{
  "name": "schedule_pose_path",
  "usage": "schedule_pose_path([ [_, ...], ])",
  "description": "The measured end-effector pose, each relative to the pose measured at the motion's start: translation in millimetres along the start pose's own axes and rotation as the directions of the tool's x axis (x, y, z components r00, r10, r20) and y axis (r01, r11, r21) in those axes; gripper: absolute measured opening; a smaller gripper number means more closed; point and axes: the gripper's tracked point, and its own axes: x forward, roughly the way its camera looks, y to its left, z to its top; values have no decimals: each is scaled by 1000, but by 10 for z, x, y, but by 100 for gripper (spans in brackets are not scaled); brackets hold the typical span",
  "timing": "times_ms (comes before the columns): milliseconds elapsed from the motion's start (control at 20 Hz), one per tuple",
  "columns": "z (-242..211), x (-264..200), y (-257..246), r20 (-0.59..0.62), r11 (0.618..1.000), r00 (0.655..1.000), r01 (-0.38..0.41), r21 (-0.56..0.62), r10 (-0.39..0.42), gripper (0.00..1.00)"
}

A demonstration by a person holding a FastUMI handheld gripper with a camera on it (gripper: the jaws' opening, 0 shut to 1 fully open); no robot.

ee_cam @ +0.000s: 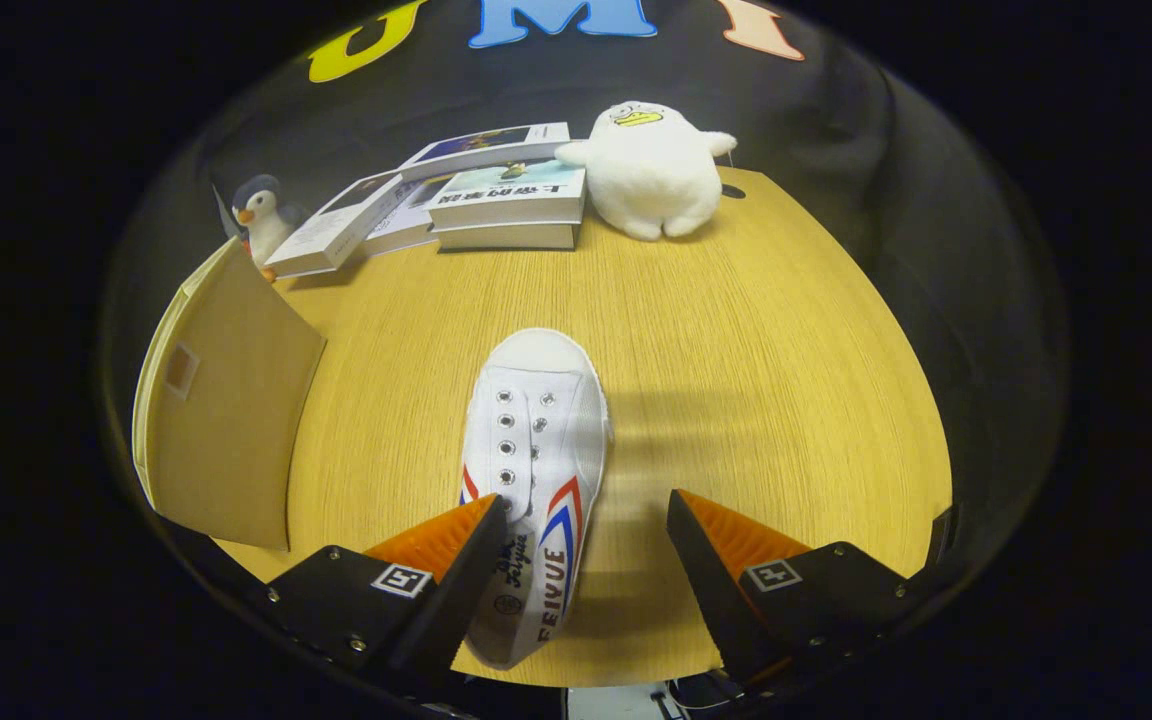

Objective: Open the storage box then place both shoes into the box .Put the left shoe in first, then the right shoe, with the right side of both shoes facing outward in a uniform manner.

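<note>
A light wood-grain table [736,330] with a curved far edge carries everything, with dark cloth hanging behind it. Nearest, the gripper [586,535] has its two fingers spread wide apart, clamped on nothing. One white canvas shoe [536,450] lies on the table near its front edge, heel toward the gripper and rubber toe cap pointing to the far edge. The left finger overlaps the shoe's heel part, though whether it touches cannot be told; the right finger stands clear to the shoe's right over bare wood. The shoe has no laces, two rows of metal eyelets, red and blue chevron stripes on each side and dark lettering on its heel part. At the table's left edge stands one tan cardboard storage box [221,400], its flat panel angled toward the shoe. Along the far edge lie four books [506,195], partly stacked. One small penguin plush [258,215] sits at the far left corner, and one white duck plush [648,170] sits just right of the books.
</note>
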Motion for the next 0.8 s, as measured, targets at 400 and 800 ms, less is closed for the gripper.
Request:
schedule_pose_path([
  [400,-103,165,119,-57,998,997,-55,22,56,68],
  [800,-38,100,45,-50,999,999,19,40,-17,14],
])
